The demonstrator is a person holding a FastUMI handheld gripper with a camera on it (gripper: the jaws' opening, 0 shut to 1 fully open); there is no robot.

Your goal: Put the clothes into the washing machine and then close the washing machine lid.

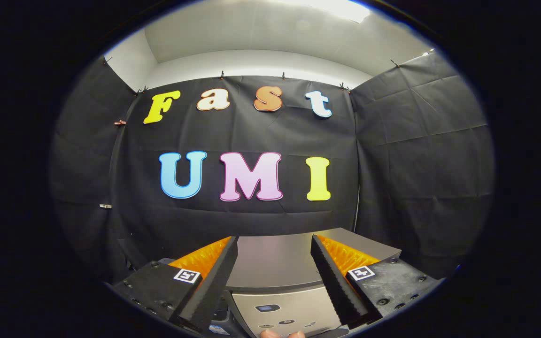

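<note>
A grey washing machine (275, 263) stands just ahead of and below my fingers, its flat lid lying shut. Its control panel (284, 312) with a small display and several buttons faces me, low between the fingers. My gripper (274, 244) is open above the machine's front, nothing between its fingers. No clothes are in sight. A bit of a person's hand (282, 334) shows under the panel.
The booth's black cloth wall (261, 136) hangs close behind the machine and wraps around both sides. Above it are a white wall and ceiling with a bright light (341, 7). A thin cable (358, 206) runs down the cloth at the machine's right rear corner.
</note>
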